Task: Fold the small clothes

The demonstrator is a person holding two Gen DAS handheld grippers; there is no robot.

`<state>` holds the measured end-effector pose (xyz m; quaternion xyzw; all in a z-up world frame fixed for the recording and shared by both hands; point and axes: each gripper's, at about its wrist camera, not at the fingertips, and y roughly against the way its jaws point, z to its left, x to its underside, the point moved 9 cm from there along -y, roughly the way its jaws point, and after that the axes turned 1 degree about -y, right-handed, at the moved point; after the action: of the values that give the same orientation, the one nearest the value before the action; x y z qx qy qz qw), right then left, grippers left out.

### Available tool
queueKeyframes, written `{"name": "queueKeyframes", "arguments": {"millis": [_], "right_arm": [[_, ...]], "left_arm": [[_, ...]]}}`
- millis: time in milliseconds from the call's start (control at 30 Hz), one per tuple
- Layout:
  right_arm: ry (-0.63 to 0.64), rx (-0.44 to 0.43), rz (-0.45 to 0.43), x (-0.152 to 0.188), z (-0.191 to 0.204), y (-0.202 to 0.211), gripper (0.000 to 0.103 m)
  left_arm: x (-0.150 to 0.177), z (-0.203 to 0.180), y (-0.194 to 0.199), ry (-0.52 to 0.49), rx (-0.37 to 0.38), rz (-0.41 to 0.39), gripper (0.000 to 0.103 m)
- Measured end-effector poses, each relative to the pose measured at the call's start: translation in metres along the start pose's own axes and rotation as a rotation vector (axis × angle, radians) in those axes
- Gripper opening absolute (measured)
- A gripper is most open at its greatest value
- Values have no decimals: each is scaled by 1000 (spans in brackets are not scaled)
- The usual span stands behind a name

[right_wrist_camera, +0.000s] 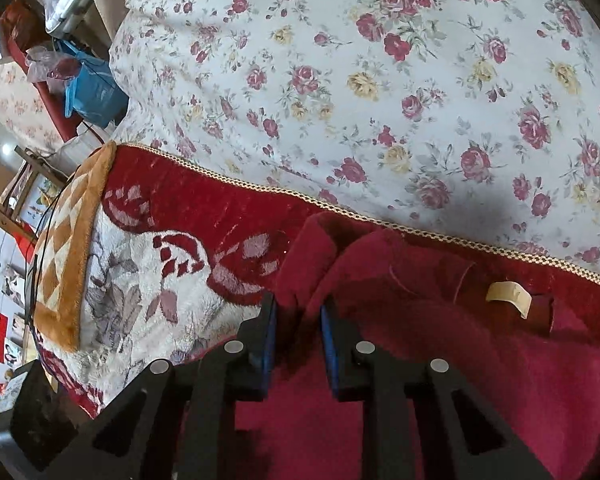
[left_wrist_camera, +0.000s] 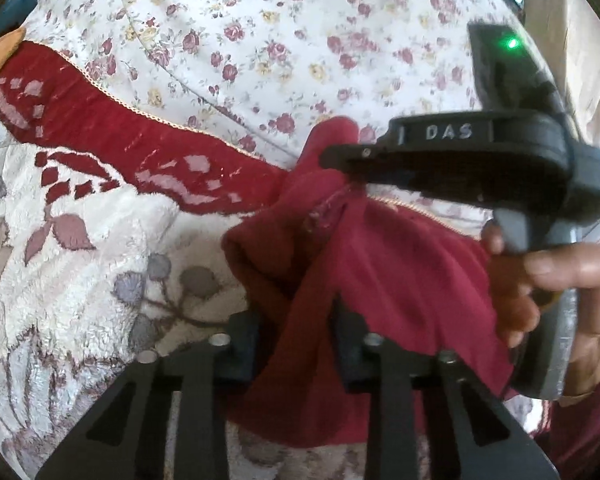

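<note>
Indoors, on a bed, two hand-held grippers are working a dark red garment (left_wrist_camera: 380, 280) that is filling the lower centre and lower right of the left wrist view. The left gripper (left_wrist_camera: 296, 340) is pinching a hanging fold of that cloth, its jaws pressed onto the fabric at the bottom of the frame. Across from it, at right centre of the same view, the right gripper (left_wrist_camera: 340, 156) is reaching in sideways, its black body marked "DAS" and a green light glowing on top, while the person's hand (left_wrist_camera: 560, 292) is wrapping the grey handle. Its tip is meeting a bunched peak of the garment.

From the right wrist view, the right gripper (right_wrist_camera: 298, 340) is closing its blue-padded fingers (right_wrist_camera: 269, 336) on a raised ridge of the dark red garment (right_wrist_camera: 420, 340), which is spreading across the lower right with a pale neck label (right_wrist_camera: 508, 296) showing. Beneath the cloth, a plush blanket (right_wrist_camera: 148, 280) in red and white is lying at lower left, and a floral sheet (right_wrist_camera: 380, 80) is covering the upper frame. A blue bag (right_wrist_camera: 92, 92) is sitting beside the bed at upper left.
</note>
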<state>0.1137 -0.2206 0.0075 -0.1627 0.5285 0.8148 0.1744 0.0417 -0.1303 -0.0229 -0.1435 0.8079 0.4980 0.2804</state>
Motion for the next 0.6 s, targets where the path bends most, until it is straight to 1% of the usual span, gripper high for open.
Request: {"name": "queueKeyframes", "arguments": {"millis": [33,67,100,167,233,333,400,467,500,533,567,600], "right_arm": [[-16,-2,7,-1,-1,-1,34],[-40,-11,21,-2,-1,-3,43],[-52,-19,32,-3,0,-7,67],[-63,-35,60,-6,7,-12,86],[-39,-18,91,-7,15,-19,88],[29,50,140,-6,26,-38,90],[46,63,188,-1,32,-53,90],[52,73,215,5,35,-62,89],[69,103,206,8,33,-62,75],[92,137,184,9,31,-60,48],[119,157,148,10,28,-54,38],[117,146,122,10,25,-49,32]], "left_arm": [[-1,0,2,3,9,-4,23],[-2,-1,4,7,18,-9,22],[-2,-1,7,4,23,-13,22],[-2,-3,10,-7,22,-23,20],[-3,-1,12,-6,29,-26,20],[-3,-2,13,-15,26,-30,20],[-2,-4,13,-25,19,-32,20],[-2,-5,12,-30,14,-31,20],[-2,-6,11,-33,9,-30,20],[-2,-7,11,-33,7,-31,20],[-2,-8,12,-33,10,-33,20],[-2,-11,12,-37,15,-34,20]]}}
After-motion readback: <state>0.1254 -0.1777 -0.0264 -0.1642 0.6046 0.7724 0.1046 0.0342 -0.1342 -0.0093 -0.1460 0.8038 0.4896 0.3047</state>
